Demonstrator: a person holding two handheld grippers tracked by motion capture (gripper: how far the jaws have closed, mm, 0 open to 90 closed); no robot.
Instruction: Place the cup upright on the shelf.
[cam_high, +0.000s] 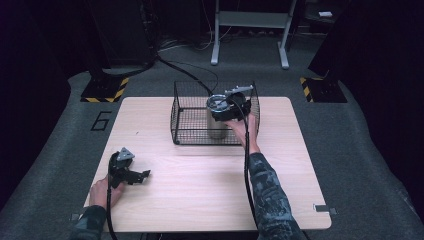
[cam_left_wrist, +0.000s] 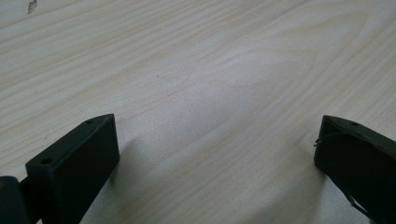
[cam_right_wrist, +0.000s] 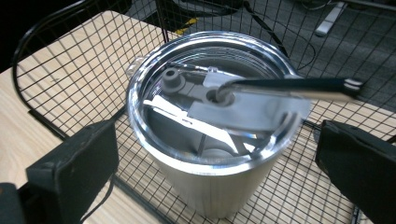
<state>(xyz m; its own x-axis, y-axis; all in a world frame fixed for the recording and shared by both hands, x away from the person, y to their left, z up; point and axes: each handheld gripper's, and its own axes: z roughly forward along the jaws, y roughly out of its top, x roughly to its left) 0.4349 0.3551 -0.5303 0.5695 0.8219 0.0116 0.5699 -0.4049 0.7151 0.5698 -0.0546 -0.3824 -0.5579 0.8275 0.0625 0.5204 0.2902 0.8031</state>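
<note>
A steel tumbler (cam_high: 216, 119) with a clear lid stands upright inside a black wire basket (cam_high: 182, 122) at the back middle of the wooden table (cam_high: 200, 190). My right gripper (cam_high: 223, 112) reaches into the basket from the right at the tumbler's top. In the right gripper view the tumbler (cam_right_wrist: 210, 177) stands between the two wide-apart jaws of the open right gripper (cam_right_wrist: 217, 158), and a thin rod (cam_right_wrist: 289, 85) sticks out of a hole in the lid. My left gripper (cam_high: 141, 176) rests open on the table near its front left corner, with bare wood (cam_left_wrist: 210, 70) between the jaws of the left gripper (cam_left_wrist: 217, 149).
The basket's wire walls (cam_right_wrist: 70, 70) rise around the tumbler on all sides. Grey carpet surrounds the table, with a painted 6 (cam_high: 101, 120) at the left. Hazard-striped stand bases (cam_high: 105, 90) and white desk legs (cam_high: 215, 45) sit beyond the far edge.
</note>
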